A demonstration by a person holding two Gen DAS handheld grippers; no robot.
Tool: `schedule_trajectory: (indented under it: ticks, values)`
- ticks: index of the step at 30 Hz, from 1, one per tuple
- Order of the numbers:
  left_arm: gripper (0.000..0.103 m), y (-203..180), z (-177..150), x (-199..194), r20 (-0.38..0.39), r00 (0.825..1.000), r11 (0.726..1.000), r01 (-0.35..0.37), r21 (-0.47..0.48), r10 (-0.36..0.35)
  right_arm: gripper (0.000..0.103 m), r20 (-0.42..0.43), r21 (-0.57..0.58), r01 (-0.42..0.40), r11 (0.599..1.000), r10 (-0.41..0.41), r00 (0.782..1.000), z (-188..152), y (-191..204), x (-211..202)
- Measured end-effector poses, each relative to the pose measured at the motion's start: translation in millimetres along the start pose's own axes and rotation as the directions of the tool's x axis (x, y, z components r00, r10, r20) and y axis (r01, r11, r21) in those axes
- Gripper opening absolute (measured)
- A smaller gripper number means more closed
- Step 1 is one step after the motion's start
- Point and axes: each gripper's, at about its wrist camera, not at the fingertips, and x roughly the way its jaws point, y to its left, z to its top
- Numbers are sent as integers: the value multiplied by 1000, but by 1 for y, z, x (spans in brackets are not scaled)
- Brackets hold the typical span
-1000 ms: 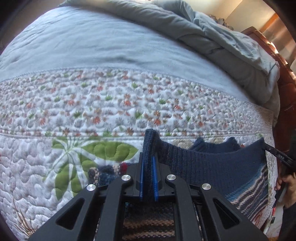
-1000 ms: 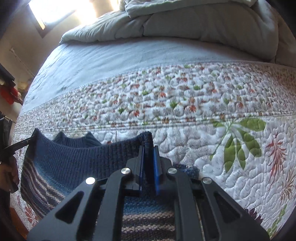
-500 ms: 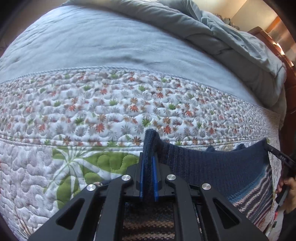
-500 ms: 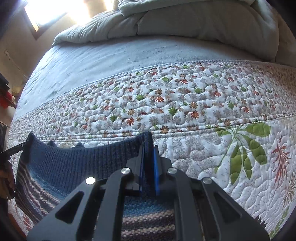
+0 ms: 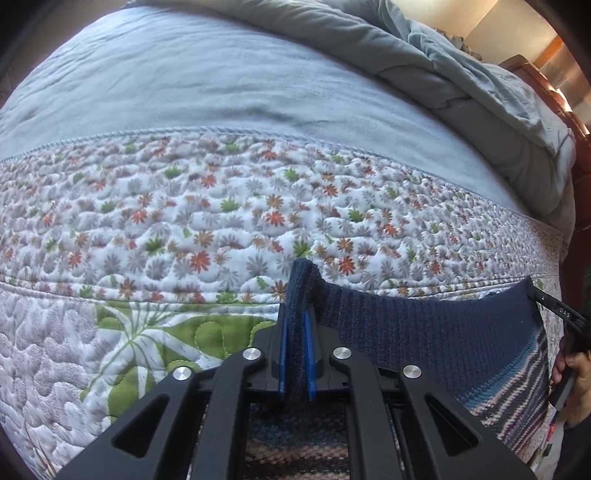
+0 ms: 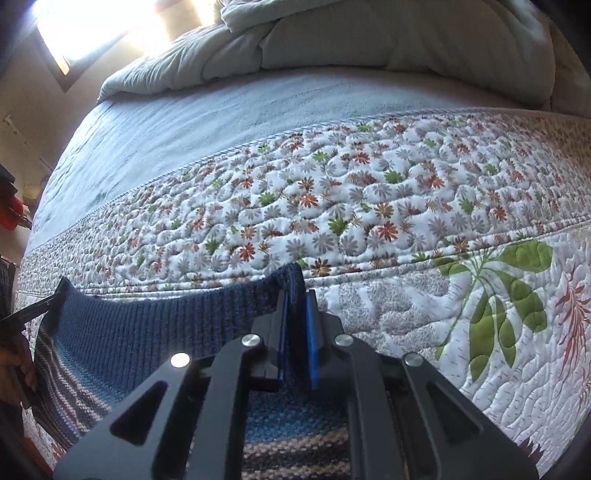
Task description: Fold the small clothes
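Note:
A small knitted sweater (image 5: 424, 332), navy at its ribbed edge and striped lower down, is stretched flat between both grippers over the flowered quilt (image 5: 184, 221). My left gripper (image 5: 295, 332) is shut on the left corner of the ribbed edge. In the right wrist view the same sweater (image 6: 147, 332) runs off to the left, and my right gripper (image 6: 297, 321) is shut on its right corner. Each view shows the other gripper's tip at the sweater's far corner, with a hand (image 5: 576, 373) behind it.
The quilt (image 6: 369, 206) gives way farther back to a pale blue sheet (image 5: 221, 85). A bunched grey duvet (image 6: 369, 37) lies along the far side. A wooden bed frame (image 5: 546, 85) stands at the right, a bright window (image 6: 88, 22) at the upper left.
Both grippers have moved down and forward over the quilt with the sweater held taut. The green leaf print has slid back toward the fingers, and the loose fabric under the edge is no longer seen.

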Motion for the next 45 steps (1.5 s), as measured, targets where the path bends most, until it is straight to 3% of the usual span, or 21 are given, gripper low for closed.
schedule_trajectory:
  ticks: [3, 5, 7, 10, 11, 12, 15, 17, 18, 21, 23, 24, 25, 28, 30, 33, 35, 37, 39, 42, 45]
  values:
    - [17, 0, -1, 3, -38, 999, 1000, -17, -15, 16, 21, -47, 27, -5, 1000, 6, 999, -4, 1, 11]
    - [28, 2, -1, -13, -18, 999, 999, -34, -37, 34, 27, 5, 46, -30, 998, 30, 1000, -10, 0, -8]
    - [39, -2, -11, -53, 80, 995, 999, -49, -20, 51, 28, 132, 19, -26, 999, 23, 991, -21, 1, -48]
    - [51, -14, -50, -109, 212, 972, 994, 91, 60, -102, 28, 184, -40, -138, 990, 143, 973, -64, 7, -93]
    - [51, -20, -75, -123, 215, 956, 978, 181, 106, -201, 26, 162, -44, -165, 985, 170, 972, -76, 8, -95]
    - [51, -22, -92, -128, 214, 950, 971, 207, 124, -229, 25, 137, -42, -182, 983, 186, 973, -89, 9, -92]
    - [48, -14, -130, -105, 108, 961, 966, 246, 76, -253, 23, 59, 2, -182, 983, 181, 982, -119, 5, -65]
    - [44, 4, -142, -83, 64, 976, 978, 210, 7, -210, 20, 28, 16, -169, 985, 168, 985, -128, 1, -47]
    - [37, 11, -145, -75, 51, 974, 975, 221, -16, -220, 20, 37, 15, -170, 985, 169, 985, -129, 0, -47]
    - [35, 22, -146, -83, 77, 960, 960, 275, -59, -270, 23, 71, 42, -192, 981, 188, 980, -135, 2, -68]
    - [46, 25, -150, -105, 141, 933, 937, 342, -73, -330, 24, 142, 59, -276, 959, 266, 954, -149, 1, -103]
    - [61, 23, -158, -118, 183, 914, 925, 377, -56, -361, 24, 172, 64, -287, 956, 273, 947, -159, -1, -118]
    - [64, 20, -168, -129, 216, 907, 926, 377, -28, -363, 24, 196, 72, -291, 954, 272, 942, -168, -4, -127]
    - [63, 27, -197, -147, 239, 895, 922, 387, 3, -376, 24, 215, 143, -268, 953, 235, 948, -206, -22, -134]
    - [62, 38, -211, -141, 223, 904, 925, 379, -28, -364, 22, 179, 194, -243, 950, 209, 961, -225, -36, -119]
    - [49, 59, -221, -117, 180, 915, 918, 384, -104, -362, 0, 131, 280, -229, 932, 199, 971, -234, -58, -88]
    - [44, 71, -223, -107, 173, 903, 893, 420, -162, -393, 0, 123, 316, -246, 916, 217, 968, -234, -61, -84]
    - [44, 77, -221, -107, 174, 883, 864, 464, -195, -435, 8, 125, 302, -238, 923, 209, 970, -232, -50, -96]
    - [48, 79, -220, -120, 191, 867, 852, 492, -178, -461, 37, 128, 244, -219, 945, 193, 973, -231, -28, -111]
    - [78, 86, -224, -152, 262, 842, 850, 513, -118, -471, 57, 118, 73, -181, 981, 171, 978, -241, 32, -136]
    - [85, 104, -228, -164, 252, 838, 843, 524, -125, -483, 78, 76, -123, -121, 985, 131, 988, -268, 106, -141]
